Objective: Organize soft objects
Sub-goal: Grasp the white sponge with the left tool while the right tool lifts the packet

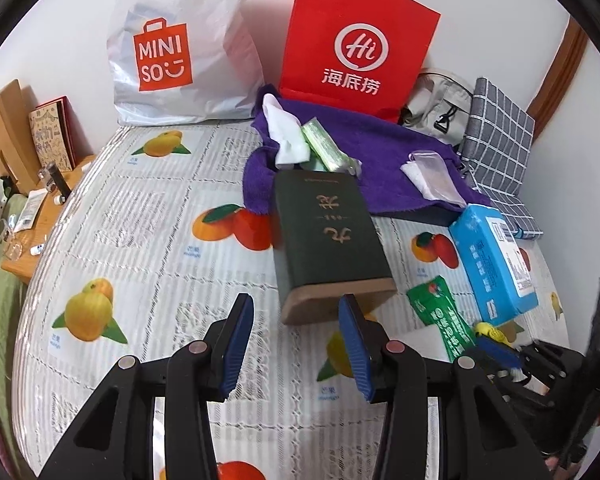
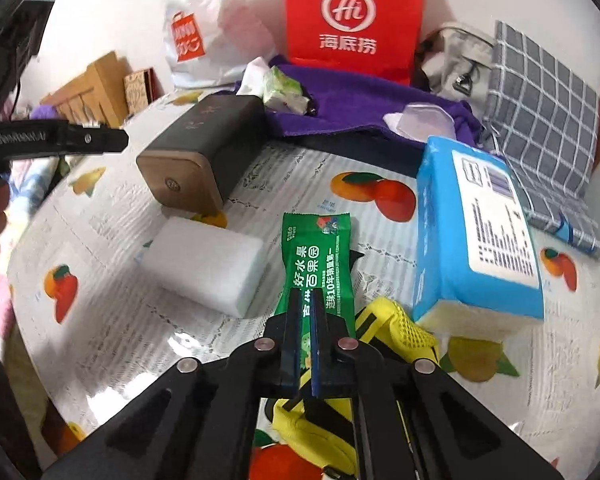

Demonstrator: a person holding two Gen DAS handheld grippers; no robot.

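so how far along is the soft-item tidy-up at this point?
Early, by the look of it. Nothing looks sorted: the purple towel lies rumpled with small packets on it, and the white sponge block and blue tissue pack sit loose on the table. In hand: the right gripper is shut on the green wet-wipe packet. The left gripper is open and empty, near the dark box.

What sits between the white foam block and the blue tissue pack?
The green snack packet, clamped in the right tool, lies between the white foam block and the blue tissue pack; the right wrist view shows it.
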